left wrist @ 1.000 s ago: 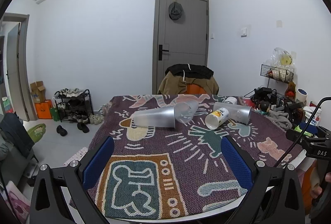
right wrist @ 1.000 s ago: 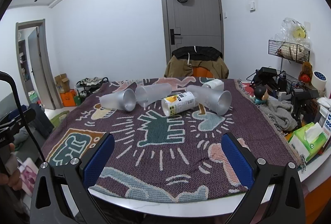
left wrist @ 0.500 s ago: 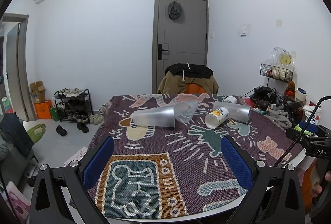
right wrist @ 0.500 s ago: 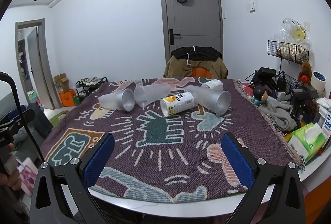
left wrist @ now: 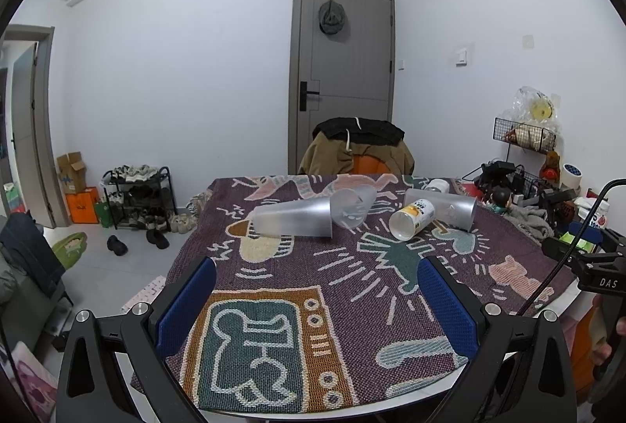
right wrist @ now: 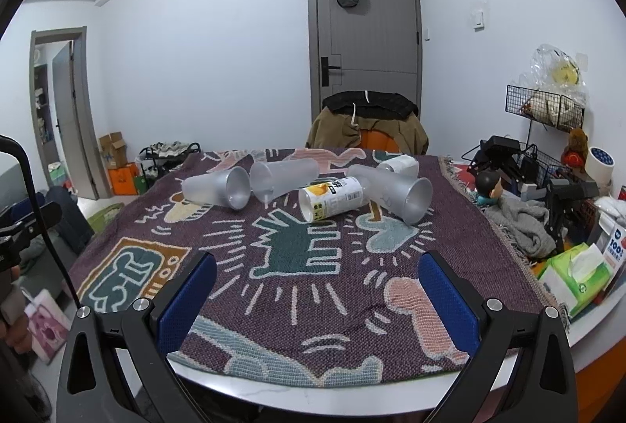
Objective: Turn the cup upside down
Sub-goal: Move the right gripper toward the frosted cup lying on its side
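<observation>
Both the left gripper [left wrist: 317, 300] and right gripper [right wrist: 317, 300] are hovering spread and empty at the near table edge, well apart from the frosted translucent plastic cups [right wrist: 216, 191] lying tipped mid-cloth – crowding the yellow-labelled white paper cup [right wrist: 332, 198], they are risking rolling or knocking neighbours when pinched.

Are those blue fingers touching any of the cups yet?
Apart. Both wrist views show open fingers with bare blanket between them and the cups.

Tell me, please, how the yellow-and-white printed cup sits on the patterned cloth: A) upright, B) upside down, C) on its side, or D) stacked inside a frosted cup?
C: the yellow-and-white printed cup lies on its side, open mouth toward the camera, beside a frosted cup.
</observation>
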Demonstrator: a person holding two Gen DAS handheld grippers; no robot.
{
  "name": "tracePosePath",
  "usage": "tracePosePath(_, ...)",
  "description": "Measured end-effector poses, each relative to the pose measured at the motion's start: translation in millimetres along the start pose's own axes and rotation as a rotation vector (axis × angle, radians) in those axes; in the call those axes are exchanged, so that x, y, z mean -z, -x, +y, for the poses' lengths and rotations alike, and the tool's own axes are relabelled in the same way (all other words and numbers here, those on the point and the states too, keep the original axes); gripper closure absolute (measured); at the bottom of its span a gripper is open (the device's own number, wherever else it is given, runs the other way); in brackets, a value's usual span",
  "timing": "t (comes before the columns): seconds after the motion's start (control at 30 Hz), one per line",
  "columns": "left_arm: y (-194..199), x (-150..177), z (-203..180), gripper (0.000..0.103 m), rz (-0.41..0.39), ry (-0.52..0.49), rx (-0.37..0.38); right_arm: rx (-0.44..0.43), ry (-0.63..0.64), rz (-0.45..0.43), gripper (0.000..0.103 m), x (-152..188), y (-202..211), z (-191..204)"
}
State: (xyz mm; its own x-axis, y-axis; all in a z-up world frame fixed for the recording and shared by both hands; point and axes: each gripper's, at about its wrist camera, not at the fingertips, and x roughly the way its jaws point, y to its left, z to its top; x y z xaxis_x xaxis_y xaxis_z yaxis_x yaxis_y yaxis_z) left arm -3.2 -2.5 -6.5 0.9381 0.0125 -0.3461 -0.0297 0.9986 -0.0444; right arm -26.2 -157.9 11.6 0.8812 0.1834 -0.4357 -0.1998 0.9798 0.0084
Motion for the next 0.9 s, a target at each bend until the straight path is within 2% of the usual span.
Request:
tracePosePath(0.23,-8.0,-3.5,6.9,0.000,0.017,0.002,-0.018,-0.004,0.049,-0.004,0.000,-7.2,-5.9,4.7)
tracePosePath(0.43,-16.7,-3.9,19.2,0.000,0.039,0.018,-0.034,-0.040,0.080,-0.004,0.000,-20.3,-14.9,10.4)
tracePosePath(0.9,-34.6,-9.6,66.1,0.000,0.072,0.103,-0.104,-0.085,0.316,0.012,0.000,-43.6,-51.0,58.5)
